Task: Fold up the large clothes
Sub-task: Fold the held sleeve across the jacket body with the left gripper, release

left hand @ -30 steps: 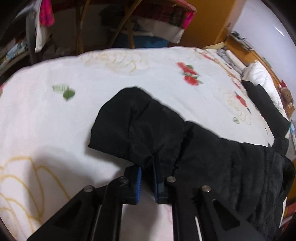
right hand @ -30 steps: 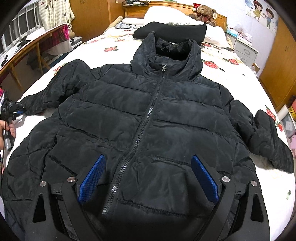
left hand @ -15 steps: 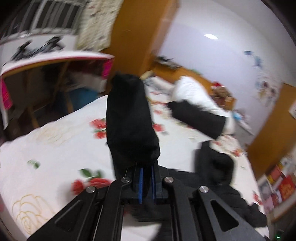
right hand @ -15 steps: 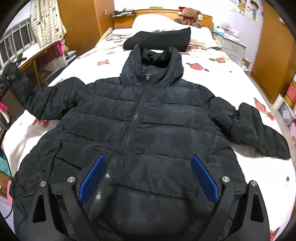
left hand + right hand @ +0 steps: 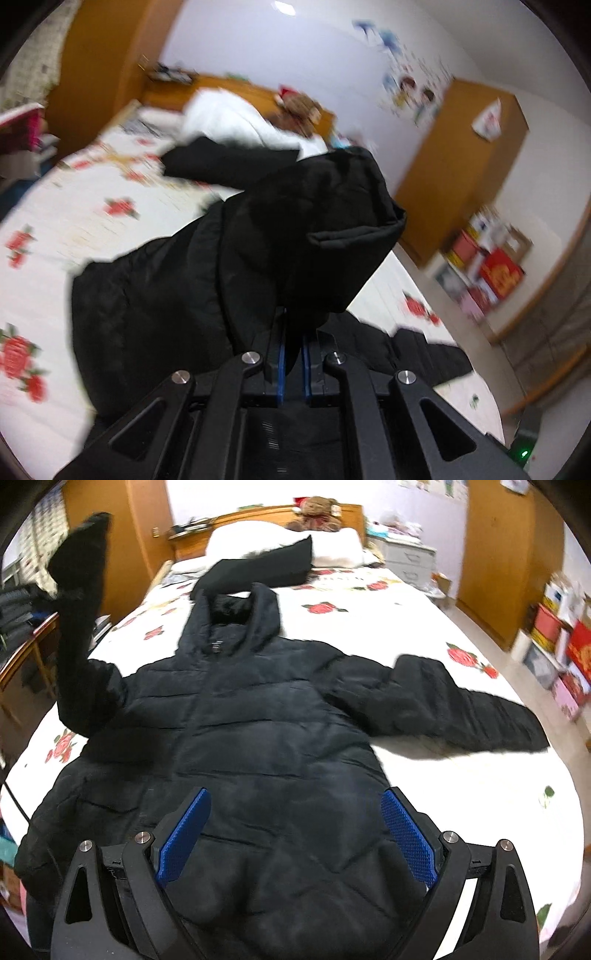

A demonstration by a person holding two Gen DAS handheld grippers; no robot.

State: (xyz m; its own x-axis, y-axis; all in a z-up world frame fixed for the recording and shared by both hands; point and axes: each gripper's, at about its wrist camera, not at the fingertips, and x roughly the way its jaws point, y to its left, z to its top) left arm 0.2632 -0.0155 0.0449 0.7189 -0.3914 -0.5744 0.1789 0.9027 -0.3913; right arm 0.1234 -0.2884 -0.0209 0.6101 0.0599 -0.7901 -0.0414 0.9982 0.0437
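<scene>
Clamping my left gripper nearly shut on the cuff end of one sleeve, I am holding it raised above the left side of the bed, whose white sheet printed with red roses is running far back to a pillow and wooden headboard between orange cupboards. My right gripper is hanging spread wide and gripping nothing, over the near hem of the black puffer jacket, which is lying front-up with its hood pointing far and its other sleeve stretching out flat to the right.
</scene>
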